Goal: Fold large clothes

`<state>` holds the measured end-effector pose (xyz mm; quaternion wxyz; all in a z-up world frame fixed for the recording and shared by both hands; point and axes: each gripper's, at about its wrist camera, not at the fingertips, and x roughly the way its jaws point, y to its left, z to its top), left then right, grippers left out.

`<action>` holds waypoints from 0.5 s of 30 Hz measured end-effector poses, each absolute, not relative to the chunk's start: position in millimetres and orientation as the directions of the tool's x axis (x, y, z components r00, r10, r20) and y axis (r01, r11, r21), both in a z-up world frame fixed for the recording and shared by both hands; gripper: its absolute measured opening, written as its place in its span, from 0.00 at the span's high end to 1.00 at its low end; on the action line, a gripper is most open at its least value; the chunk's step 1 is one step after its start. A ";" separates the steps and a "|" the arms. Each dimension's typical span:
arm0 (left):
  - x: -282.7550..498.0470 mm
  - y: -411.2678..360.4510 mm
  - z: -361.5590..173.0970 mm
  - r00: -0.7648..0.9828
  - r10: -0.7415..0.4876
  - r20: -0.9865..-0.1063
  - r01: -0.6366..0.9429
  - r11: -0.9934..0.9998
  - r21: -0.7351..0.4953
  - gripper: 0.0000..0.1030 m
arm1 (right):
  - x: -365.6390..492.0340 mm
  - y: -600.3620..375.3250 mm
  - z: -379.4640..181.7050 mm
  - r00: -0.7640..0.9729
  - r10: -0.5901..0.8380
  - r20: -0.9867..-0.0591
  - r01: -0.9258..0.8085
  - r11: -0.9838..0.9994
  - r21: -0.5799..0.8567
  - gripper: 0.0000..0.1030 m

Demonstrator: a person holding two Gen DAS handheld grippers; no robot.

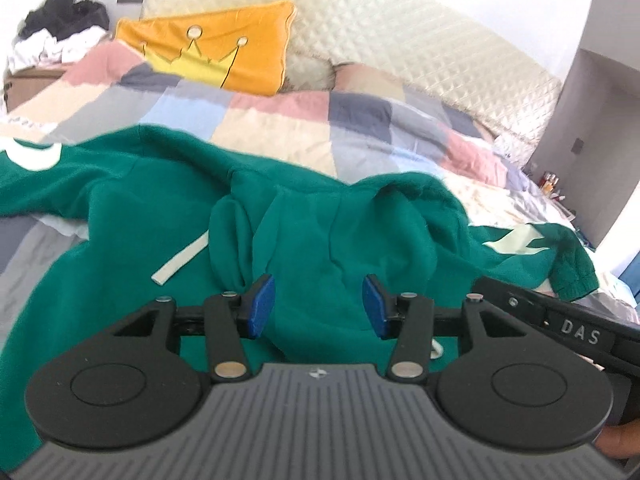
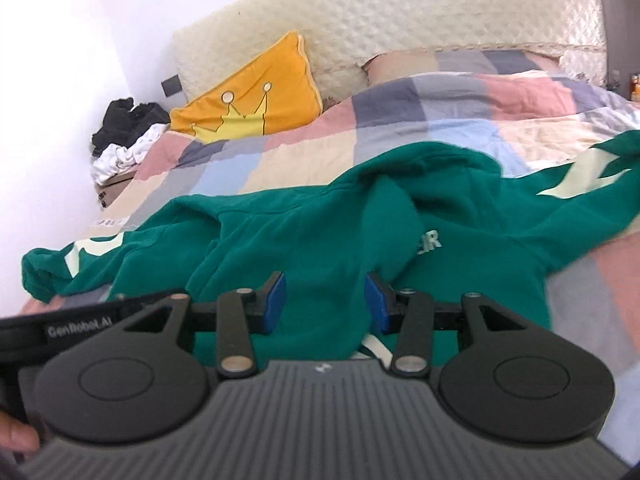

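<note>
My left gripper (image 1: 318,306) and right gripper (image 2: 326,304) hover side by side, jaws apart and empty, above the near edge of a rumpled green hoodie (image 1: 312,232). It stretches crosswise on the patchwork bed (image 1: 280,128); a yellow pillow (image 1: 216,52) lies beyond.

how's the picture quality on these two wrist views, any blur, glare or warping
Left wrist view: green hoodie soft with motion blur, headboard bowed by the fisheye. Right wrist view: wall washed out to white, yellow pillow slightly soft, gripper body sharpest.
</note>
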<state>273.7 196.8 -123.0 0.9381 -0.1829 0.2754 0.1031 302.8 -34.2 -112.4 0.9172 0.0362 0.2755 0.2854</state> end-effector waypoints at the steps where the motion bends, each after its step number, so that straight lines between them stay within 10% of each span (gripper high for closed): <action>1: 268.6 194.8 -119.0 0.833 0.094 -0.545 -0.292 0.912 -0.289 0.47 | 298.3 -39.3 -109.9 0.691 0.542 -0.478 -0.503 0.836 0.220 0.55; 15: 203.0 129.7 -110.7 0.862 0.042 -0.506 -0.208 0.938 -0.277 0.47 | 227.8 -107.0 -105.1 0.733 0.496 -0.465 -0.462 0.865 0.195 0.55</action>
